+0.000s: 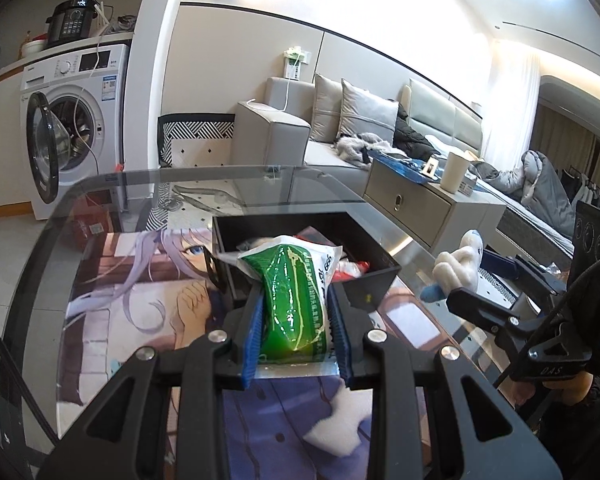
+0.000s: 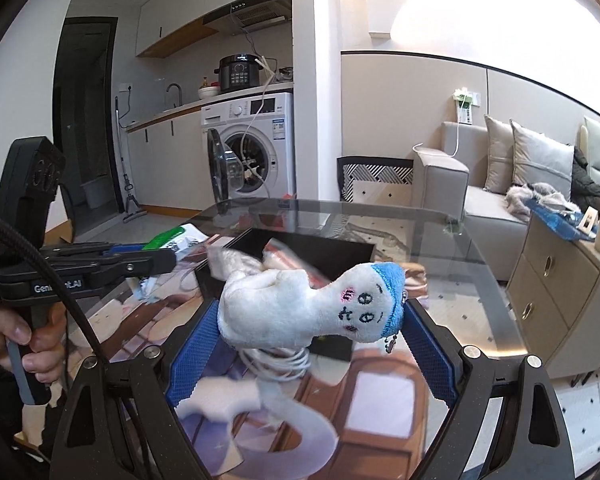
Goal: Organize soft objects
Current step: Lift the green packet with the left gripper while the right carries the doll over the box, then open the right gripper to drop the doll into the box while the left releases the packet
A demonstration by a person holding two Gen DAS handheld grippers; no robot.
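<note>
Black box (image 1: 374, 256) on glass table (image 1: 140, 188), open top; holds red-and-clear packets (image 1: 350, 270) and sth white, contents partly hidden. Left gripper (image 1: 296, 316) clamped tight on green/white packet (image 1: 296, 292), held above table just short of box. Right gripper (image 2: 306, 340), fingers wide, squeezing white plush toy (image 2: 312, 304) w/ blue cap, lifted over table. Right view only: hand (image 2: 20, 344) on left grip handle, coiled white cable (image 2: 276, 362) under toy. Left view only: packet's printed face.
</note>
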